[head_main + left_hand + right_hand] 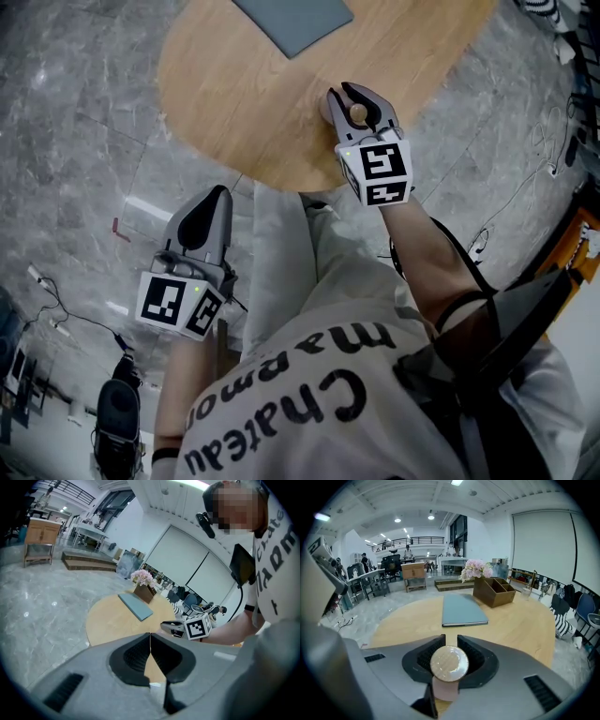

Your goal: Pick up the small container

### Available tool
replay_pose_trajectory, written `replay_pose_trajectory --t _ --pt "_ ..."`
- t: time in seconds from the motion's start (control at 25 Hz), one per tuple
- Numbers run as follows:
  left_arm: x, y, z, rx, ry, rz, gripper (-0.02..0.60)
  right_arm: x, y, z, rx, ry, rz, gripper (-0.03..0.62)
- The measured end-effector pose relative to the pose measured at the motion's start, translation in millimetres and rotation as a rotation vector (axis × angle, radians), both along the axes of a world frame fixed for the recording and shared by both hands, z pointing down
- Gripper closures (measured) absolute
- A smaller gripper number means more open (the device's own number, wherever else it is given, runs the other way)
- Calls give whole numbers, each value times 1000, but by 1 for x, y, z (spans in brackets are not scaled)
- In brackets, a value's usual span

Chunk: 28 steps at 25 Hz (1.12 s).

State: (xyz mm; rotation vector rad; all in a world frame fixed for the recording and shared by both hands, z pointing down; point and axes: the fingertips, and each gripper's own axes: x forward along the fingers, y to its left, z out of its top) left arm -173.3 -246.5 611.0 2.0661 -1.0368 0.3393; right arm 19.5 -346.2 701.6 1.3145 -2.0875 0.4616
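Right tongs [450, 641] are clenched on the small container [449, 663], a pinkish pot with a round wooden lid, close to the near edge of the round wooden counter [520, 625]. Beyond it lie a grey-blue folder [462, 610], then a wooden organiser box [493, 591] beside pink flowers [476, 569]. Left tongs [150, 644], clamped together on nothing, hang off the counter above the marble floor [84, 112].

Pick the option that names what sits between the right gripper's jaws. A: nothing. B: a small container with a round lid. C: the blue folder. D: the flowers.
B: in the right gripper view the small container stands between the pads of the right gripper, touching both.
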Motion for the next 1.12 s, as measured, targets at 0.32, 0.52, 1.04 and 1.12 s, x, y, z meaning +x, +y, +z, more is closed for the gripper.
replay_pose_trajectory --t 0.32,0.52,1.04,1.12 --pt "-11 -24 -31 27 4 11 568 0 1 2 -50 28 9 517" --pt "-16 -39 -45 43 4 28 568 0 -1 5 -80 40 36 520" --pt "-36 -80 -93 78 45 42 568 -29 -32 -41 -155 6 65 523" --pt "-38 -86 -106 86 64 43 568 -27 -36 -55 -160 12 80 523"
